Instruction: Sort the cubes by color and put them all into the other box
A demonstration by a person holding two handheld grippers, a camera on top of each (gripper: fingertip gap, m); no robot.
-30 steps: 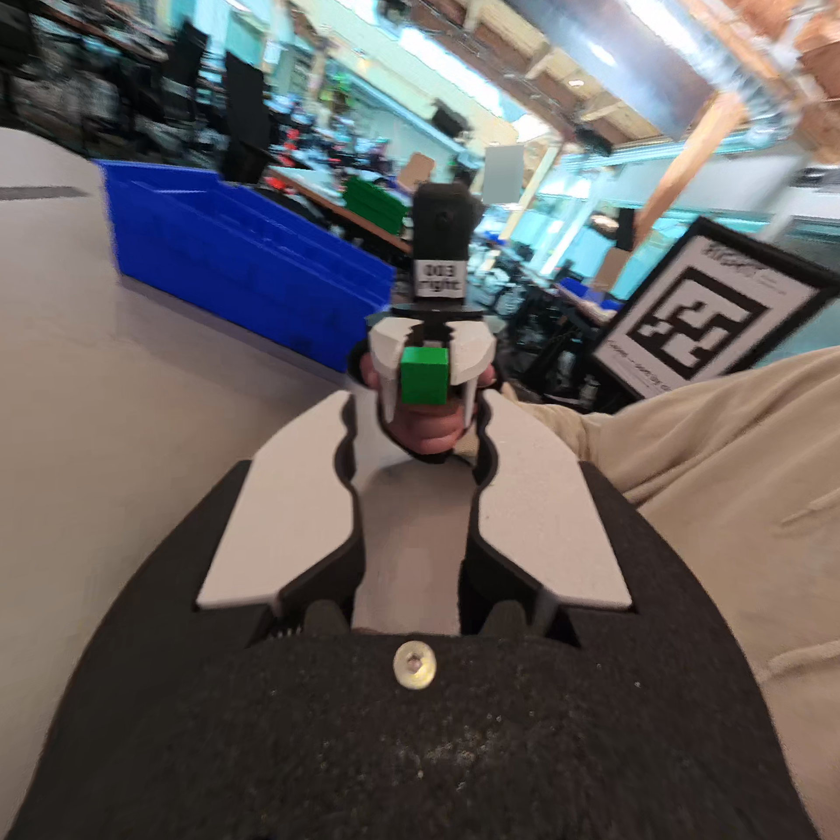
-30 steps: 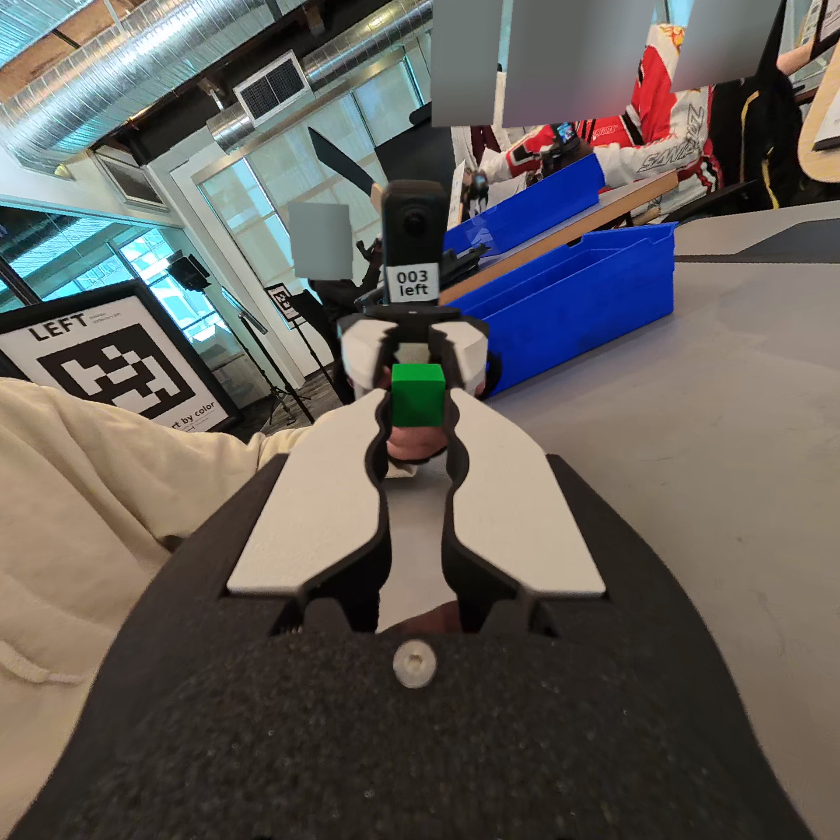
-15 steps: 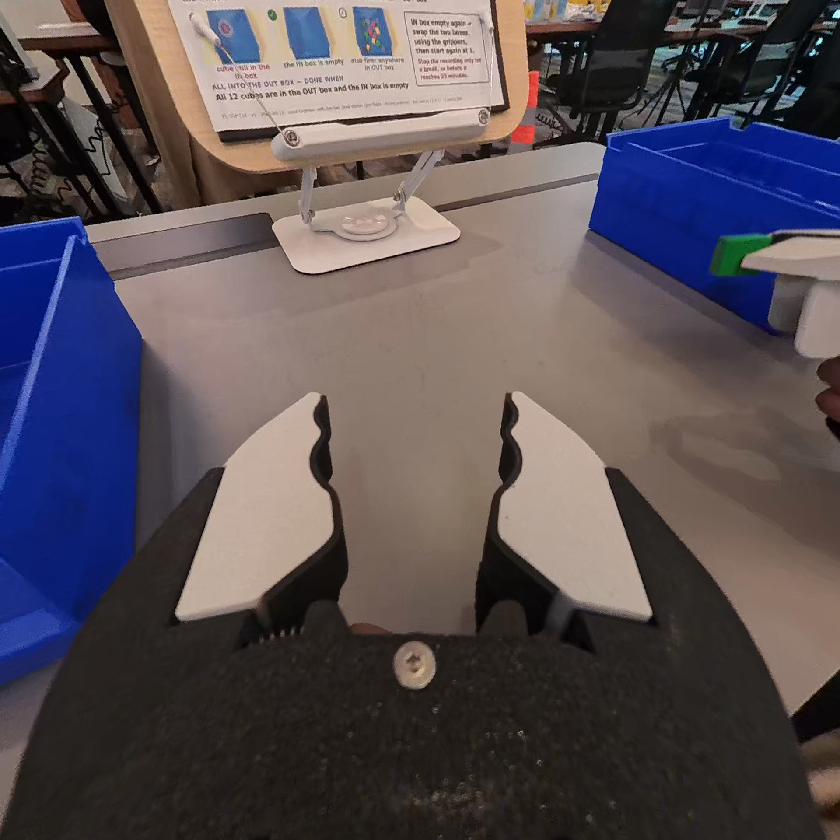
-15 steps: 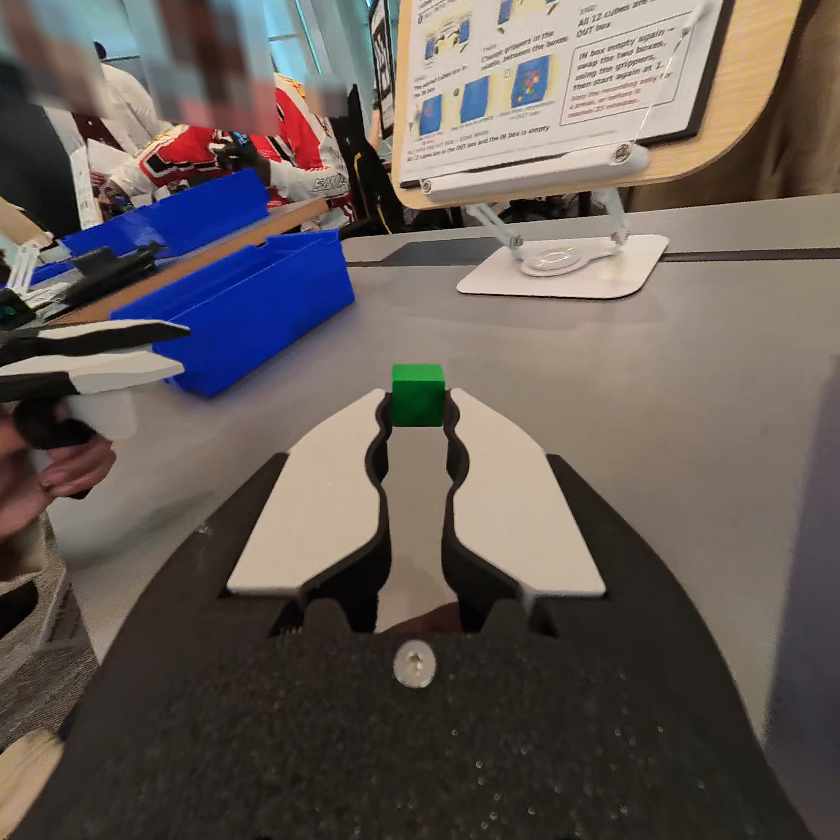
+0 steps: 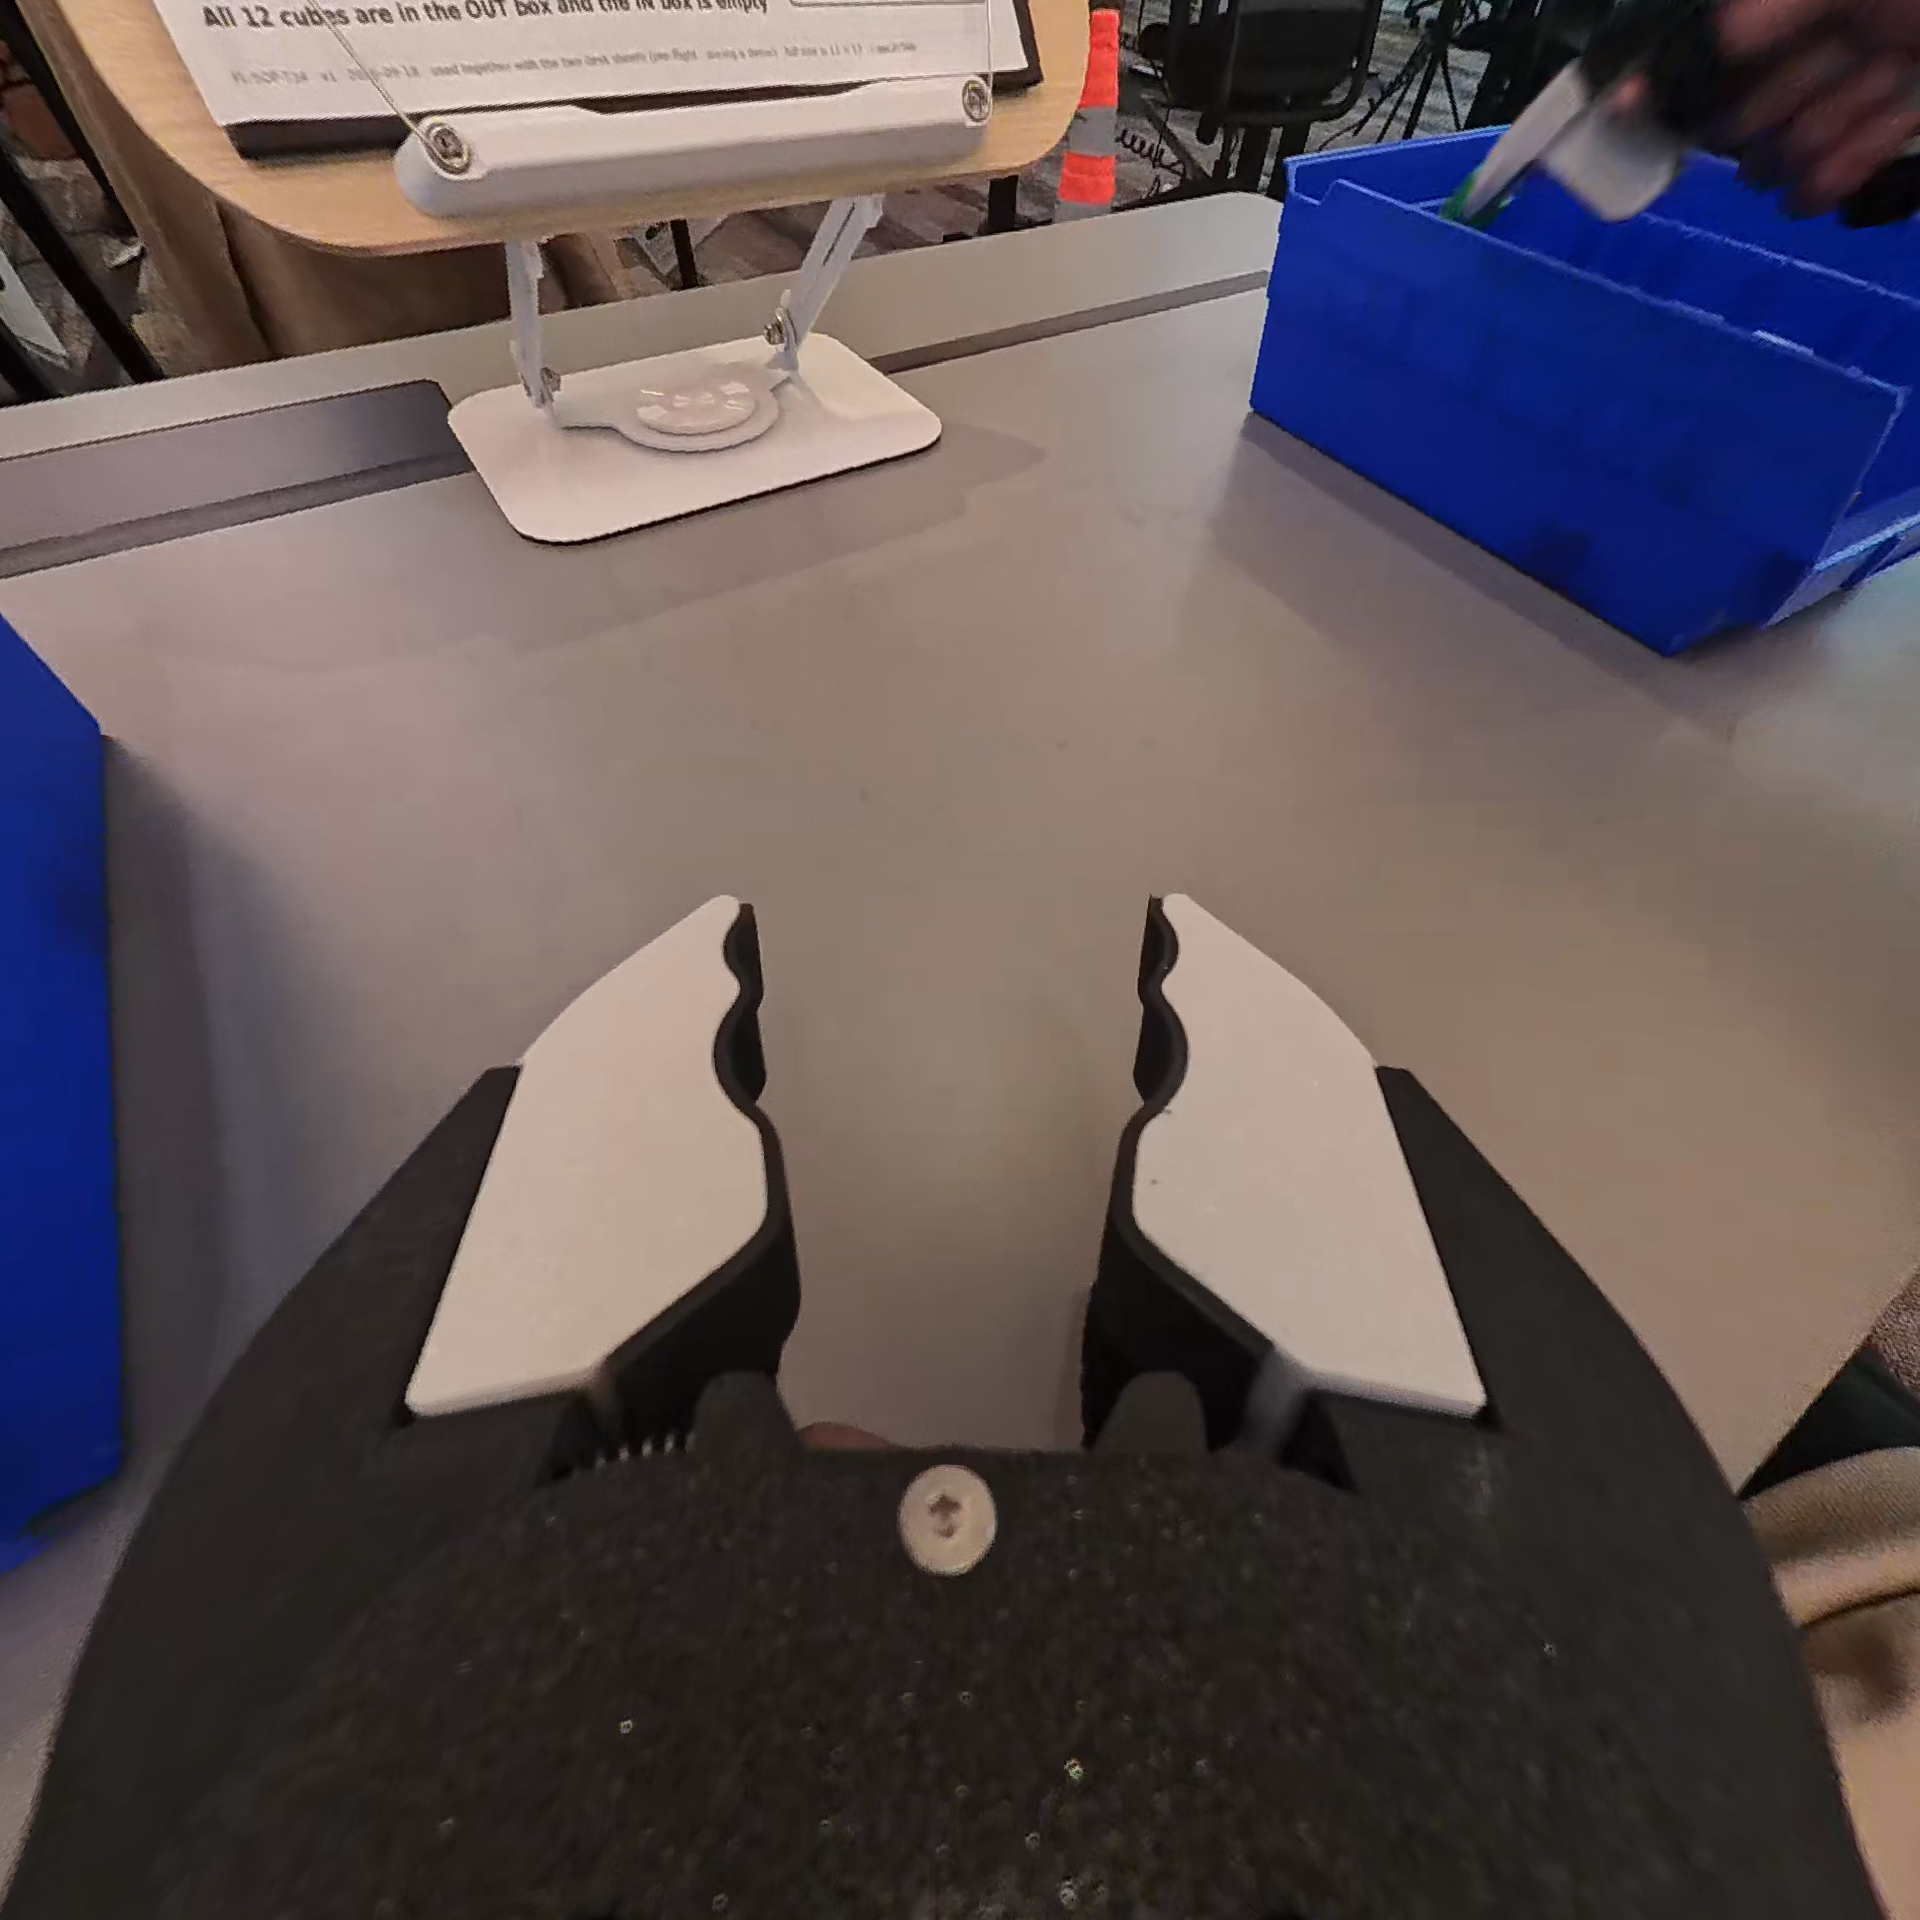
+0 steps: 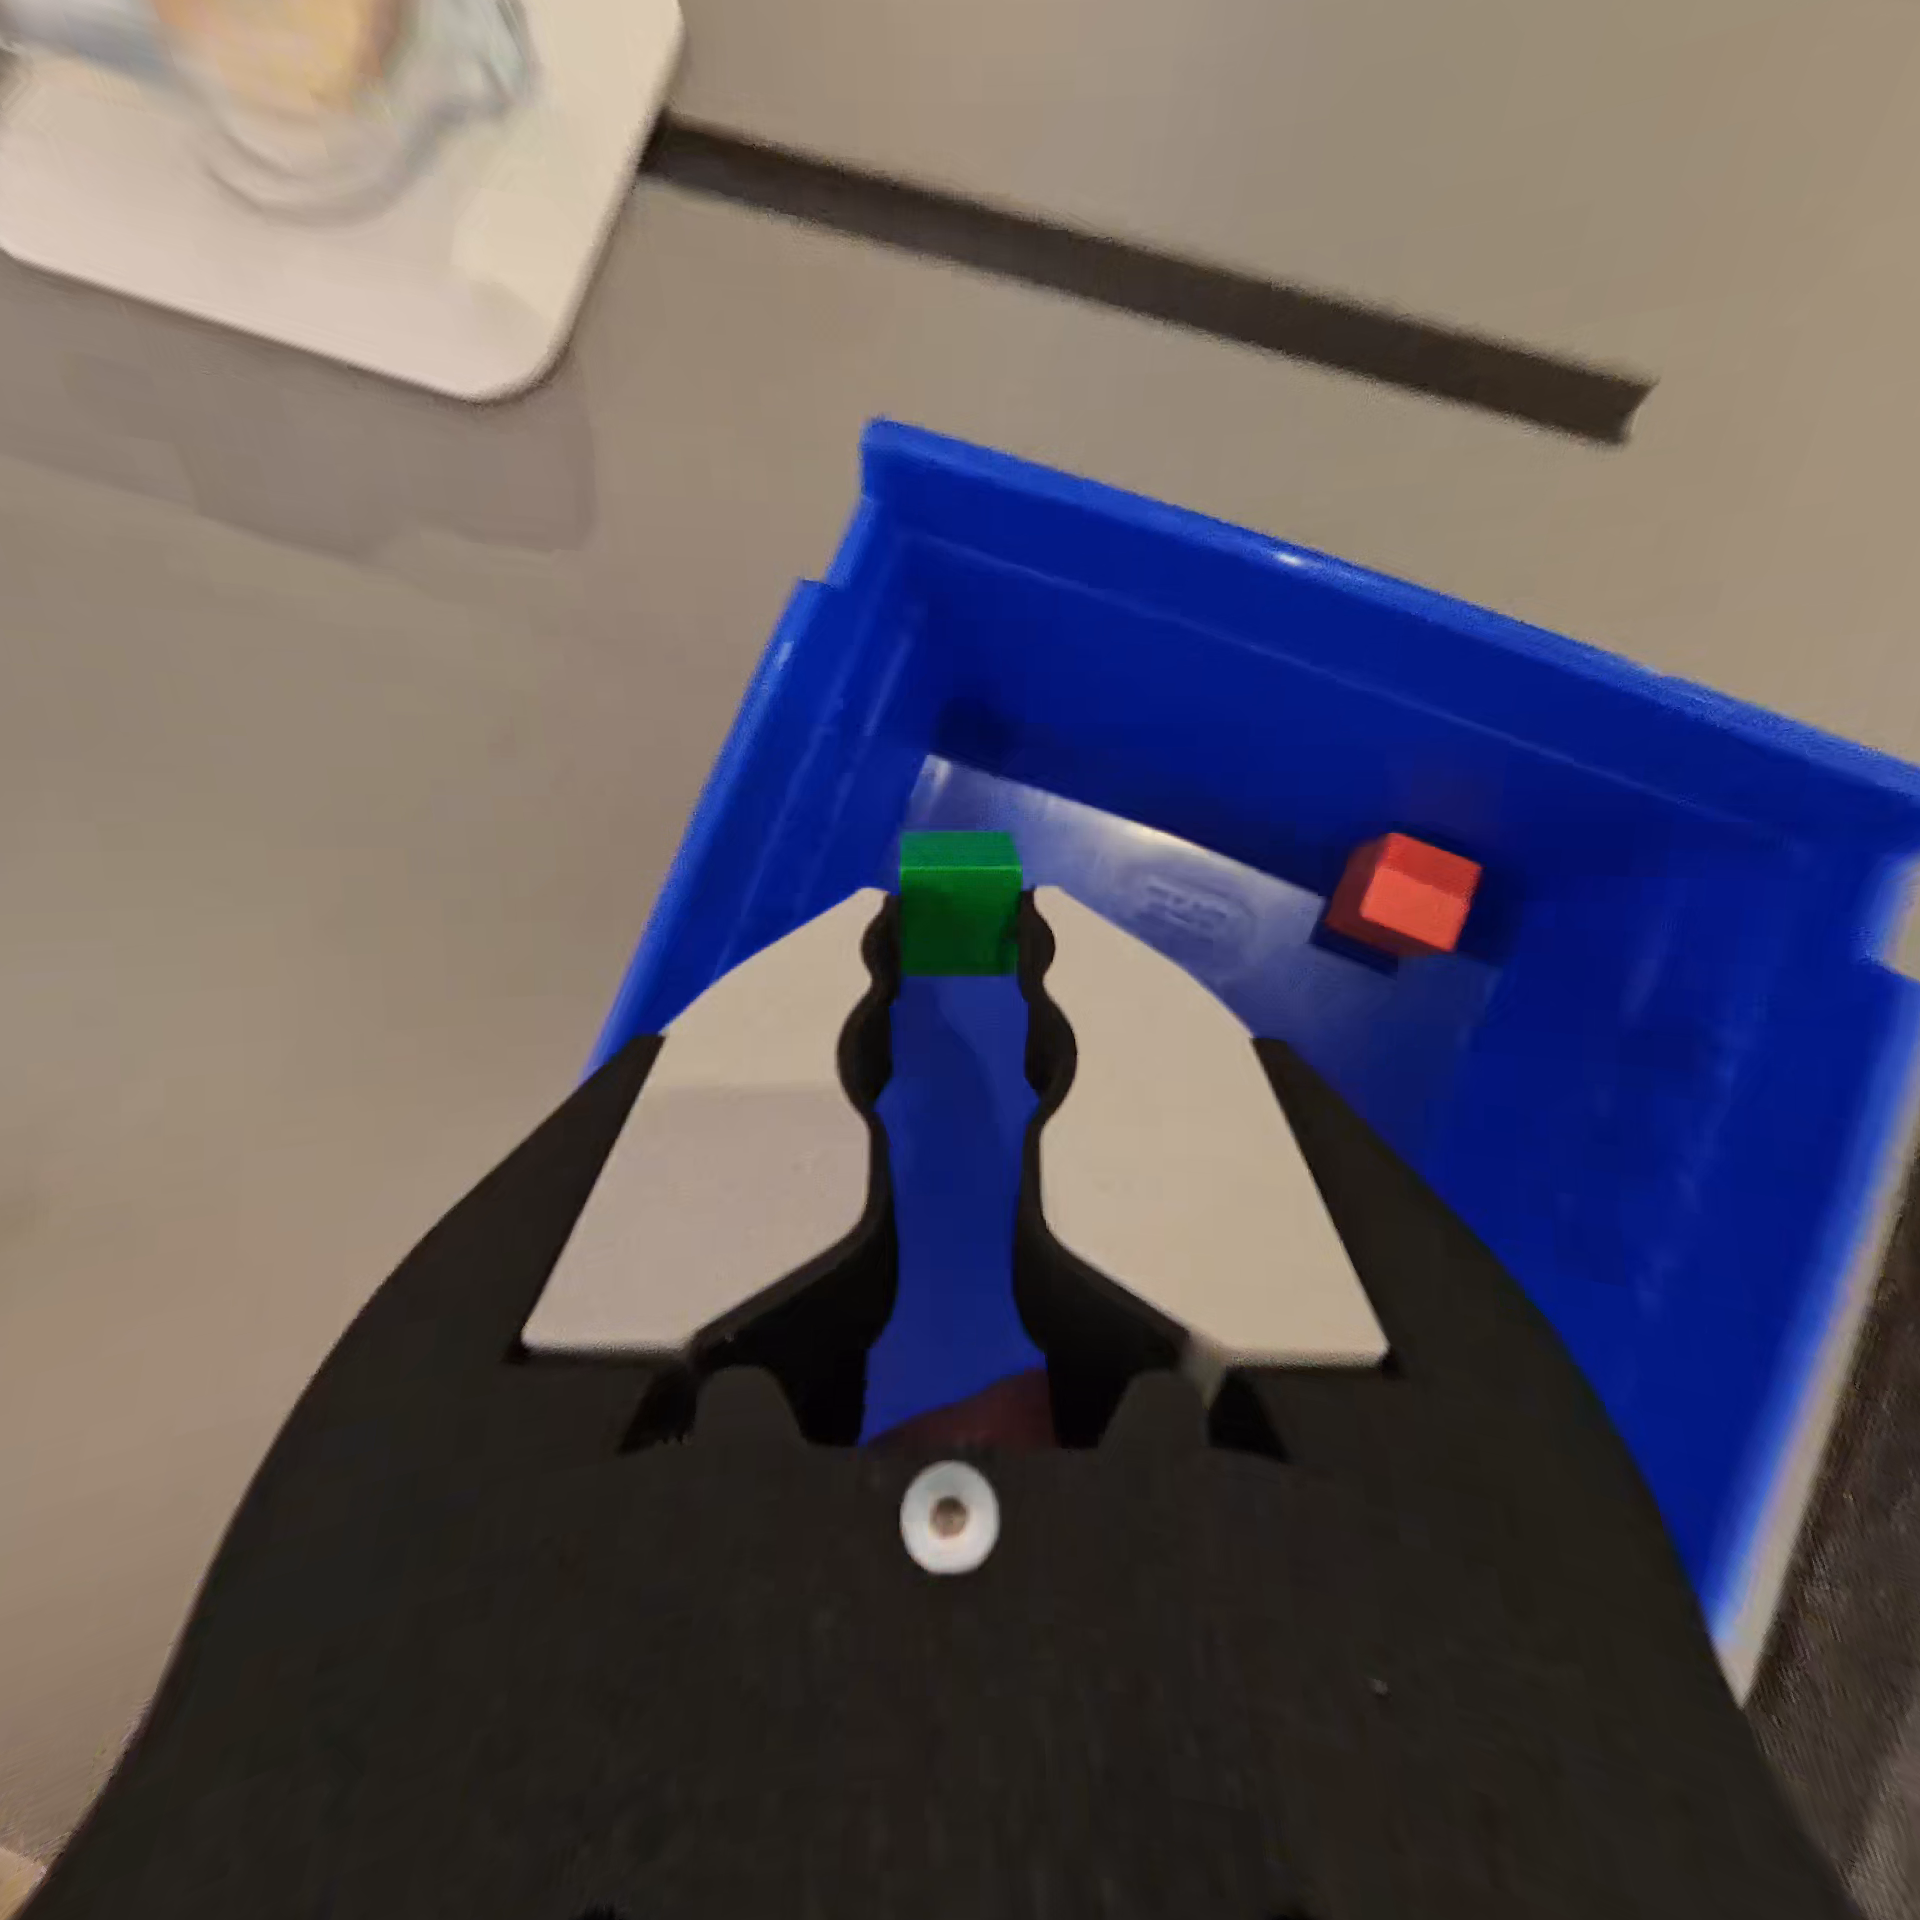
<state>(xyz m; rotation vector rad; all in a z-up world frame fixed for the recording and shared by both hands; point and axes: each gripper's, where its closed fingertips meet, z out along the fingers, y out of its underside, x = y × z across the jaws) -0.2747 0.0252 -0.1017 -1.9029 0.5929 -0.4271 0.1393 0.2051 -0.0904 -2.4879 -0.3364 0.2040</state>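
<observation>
Over the right-hand blue box (image 6: 1382, 665), we hold a green cube (image 6: 956, 902) pinched at the very tips of the right gripper (image 6: 958, 914), its jaws closed on the cube's two side faces and pointing steeply down into the bin. The cube hangs above the box floor near the far left corner, inside the walls but, as far as we can judge, not yet resting on anything. One red cube (image 6: 1405, 896) already sits on the floor against the far wall, well off to the right of the green one — so the coming release turns on that sideways gap: dropped straight below the jaws, the green cube would land clear of the red, keeping the colours apart. A cube has no long axis to worry about; its faces sit square between the pads. Our left gripper (image 5: 948, 935) waits over the bare grey table (image 5: 935, 707) with its jaws spread wide and nothing between them, the other blue box's wall (image 5: 52, 1039) just at its left edge — the nearer tool for the next pick there. From the left wrist view the right gripper shows only as a blur above the far box (image 5: 1558, 416).
</observation>
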